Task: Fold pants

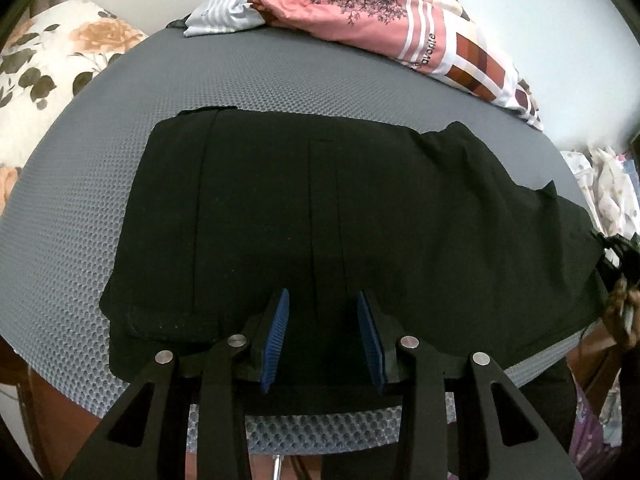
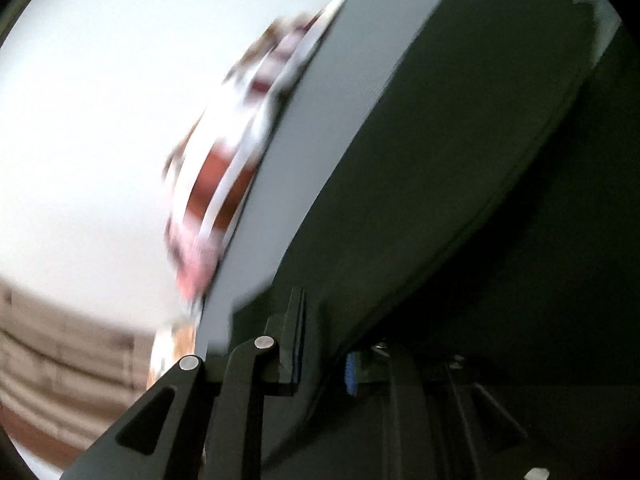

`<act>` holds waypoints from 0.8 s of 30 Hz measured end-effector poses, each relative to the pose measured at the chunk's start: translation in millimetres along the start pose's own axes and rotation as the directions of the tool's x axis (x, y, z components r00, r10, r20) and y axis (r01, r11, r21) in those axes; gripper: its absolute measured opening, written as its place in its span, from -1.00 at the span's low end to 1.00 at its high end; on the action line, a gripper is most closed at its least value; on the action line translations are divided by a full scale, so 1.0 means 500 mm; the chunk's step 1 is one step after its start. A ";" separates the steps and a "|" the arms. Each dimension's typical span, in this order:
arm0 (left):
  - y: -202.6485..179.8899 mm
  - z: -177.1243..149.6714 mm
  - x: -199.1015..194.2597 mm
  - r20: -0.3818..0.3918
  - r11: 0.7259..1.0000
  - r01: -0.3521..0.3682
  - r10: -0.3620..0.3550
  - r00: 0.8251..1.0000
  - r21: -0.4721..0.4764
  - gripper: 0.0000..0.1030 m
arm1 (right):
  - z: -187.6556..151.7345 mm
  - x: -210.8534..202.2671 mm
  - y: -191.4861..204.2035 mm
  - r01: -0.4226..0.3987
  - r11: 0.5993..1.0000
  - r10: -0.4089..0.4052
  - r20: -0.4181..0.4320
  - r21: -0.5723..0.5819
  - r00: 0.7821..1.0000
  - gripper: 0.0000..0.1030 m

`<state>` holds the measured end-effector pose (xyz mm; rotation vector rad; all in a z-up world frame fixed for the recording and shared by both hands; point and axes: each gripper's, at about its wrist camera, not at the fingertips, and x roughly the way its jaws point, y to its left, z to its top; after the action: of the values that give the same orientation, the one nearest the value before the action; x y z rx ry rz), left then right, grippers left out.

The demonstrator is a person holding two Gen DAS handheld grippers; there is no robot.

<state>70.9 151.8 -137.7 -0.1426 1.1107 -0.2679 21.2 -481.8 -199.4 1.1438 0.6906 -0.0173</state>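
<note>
Found the black pants [image 1: 360, 208] spread lengthwise on the grey mesh mat [image 1: 280, 80] over the tabletop, the broad part to the left in the left wrist view and a narrower leg end trailing off toward the right edge, presumably so that the cloth lay flat and ready for a fold; had the left gripper [image 1: 323, 296] aimed steeply down over the near edge of that broad part, its blue-padded fingers [image 1: 280, 320] released and parted, with only flat cloth showing in the gap and nothing pinched; judged this a waiting or anchoring station, set there to steady the near edge while the other end was carried; had the right gripper [image 2: 320, 340] clenched on a fold of the pants, dark cloth running between its fingers and draping over the right one so as to hide nearly all of it; judged that grip to be on the leg end, taken so as to bring it over the broad part; could make out little else in the right wrist view, heavily smeared; noted a pink patterned cloth [image 1: 380, 12] bunched at the far edge of the mat, well apart from the pants and so clear of the fold, and a floral pillow [image 1: 52, 64] off the mat to the left.
</note>
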 end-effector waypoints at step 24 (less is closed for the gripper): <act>0.006 0.007 0.004 -0.024 0.999 0.028 -0.028 0.999 0.018 -0.27 | -0.029 -0.260 -0.207 -0.003 0.970 -0.009 0.049 0.241 0.999 -0.92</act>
<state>75.2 154.2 -138.6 -0.1394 1.1298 -0.3050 -125.7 -557.2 -222.1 1.3712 0.6584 -0.1349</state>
